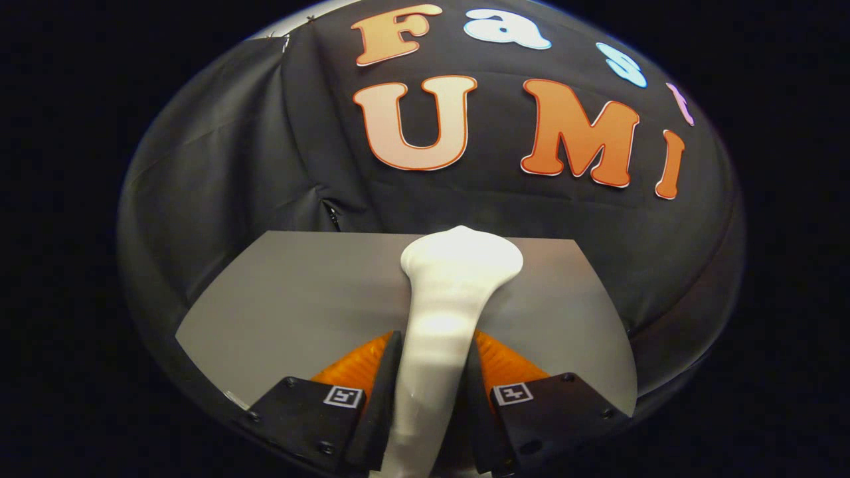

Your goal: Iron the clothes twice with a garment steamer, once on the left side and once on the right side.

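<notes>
Between the fingers: garment steamer (446,312) clamped by gripper (435,398).
Steamer head raised above grey table (292,299); no garment visible, so neither pass looks begun.

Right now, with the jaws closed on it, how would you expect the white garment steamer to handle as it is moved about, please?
The glossy white plastic garment steamer looks rigid, so it should not flex. Its smooth handle may slip or twist between the jaws, which press it from both sides. The wide head beyond the gripper probably makes it front-heavy, so it may droop toward the grey sheet.
</notes>
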